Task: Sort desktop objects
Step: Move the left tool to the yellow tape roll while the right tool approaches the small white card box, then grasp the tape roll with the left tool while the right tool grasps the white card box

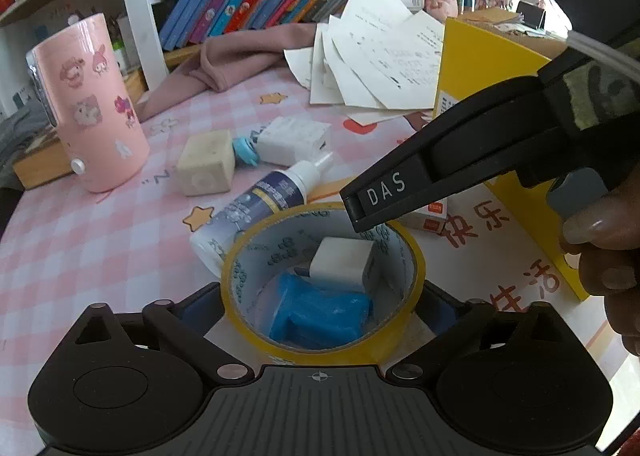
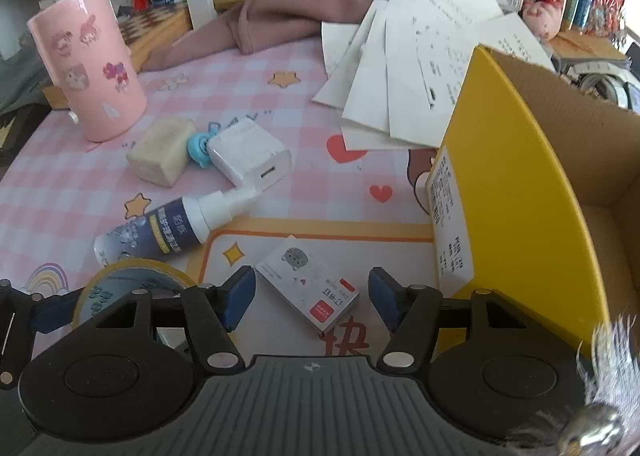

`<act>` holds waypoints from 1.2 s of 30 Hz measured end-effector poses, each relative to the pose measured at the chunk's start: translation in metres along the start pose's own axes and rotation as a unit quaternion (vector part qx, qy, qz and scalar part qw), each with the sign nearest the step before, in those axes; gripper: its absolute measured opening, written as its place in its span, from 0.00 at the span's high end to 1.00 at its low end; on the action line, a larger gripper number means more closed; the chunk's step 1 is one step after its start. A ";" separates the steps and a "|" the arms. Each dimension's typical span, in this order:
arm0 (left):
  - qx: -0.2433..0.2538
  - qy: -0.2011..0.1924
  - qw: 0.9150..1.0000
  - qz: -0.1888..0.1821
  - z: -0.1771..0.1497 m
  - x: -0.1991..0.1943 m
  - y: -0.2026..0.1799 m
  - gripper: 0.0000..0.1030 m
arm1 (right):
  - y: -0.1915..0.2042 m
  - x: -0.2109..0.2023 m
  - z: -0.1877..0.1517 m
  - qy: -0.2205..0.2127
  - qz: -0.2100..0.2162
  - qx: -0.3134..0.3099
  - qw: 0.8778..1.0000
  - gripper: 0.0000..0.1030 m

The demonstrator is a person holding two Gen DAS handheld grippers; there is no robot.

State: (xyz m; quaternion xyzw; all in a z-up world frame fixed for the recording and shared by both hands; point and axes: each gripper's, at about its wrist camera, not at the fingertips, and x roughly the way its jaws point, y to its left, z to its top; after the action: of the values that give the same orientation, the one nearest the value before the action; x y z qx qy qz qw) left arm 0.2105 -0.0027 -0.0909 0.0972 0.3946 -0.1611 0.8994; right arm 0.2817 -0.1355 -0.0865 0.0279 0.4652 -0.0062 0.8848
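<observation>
Right wrist: right tool [image 2: 312, 298] wide, small card box [image 2: 310, 288] between fingers.

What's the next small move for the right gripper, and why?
Probably close the right gripper on the small box: its open jaws already straddle the box, which lies flat on the mat beside the yellow carton. The left gripper is occupied by the tape roll.
</observation>
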 end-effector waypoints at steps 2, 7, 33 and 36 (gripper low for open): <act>0.003 0.005 1.000 0.000 0.000 0.002 -0.001 0.03 | -0.002 0.002 0.001 0.002 0.008 0.006 1.000 0.39; 0.003 0.006 1.000 -0.005 0.001 0.003 -0.001 0.09 | 0.001 0.001 0.003 0.006 0.030 -0.009 0.999 0.61; -0.015 -0.014 1.000 0.024 -0.005 -0.046 0.016 0.10 | 0.008 -0.014 -0.031 0.012 0.011 -0.048 0.999 0.56; -0.021 -0.015 0.999 0.027 -0.004 -0.049 0.018 0.10 | 0.006 -0.016 -0.030 0.012 0.015 -0.050 0.999 0.73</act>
State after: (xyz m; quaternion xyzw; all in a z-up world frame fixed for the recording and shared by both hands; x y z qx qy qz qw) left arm 0.1828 0.0254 -0.0568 0.0863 0.3820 -0.1298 0.9109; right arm 0.2487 -0.1277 -0.0902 -0.0095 0.4752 0.0309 0.8793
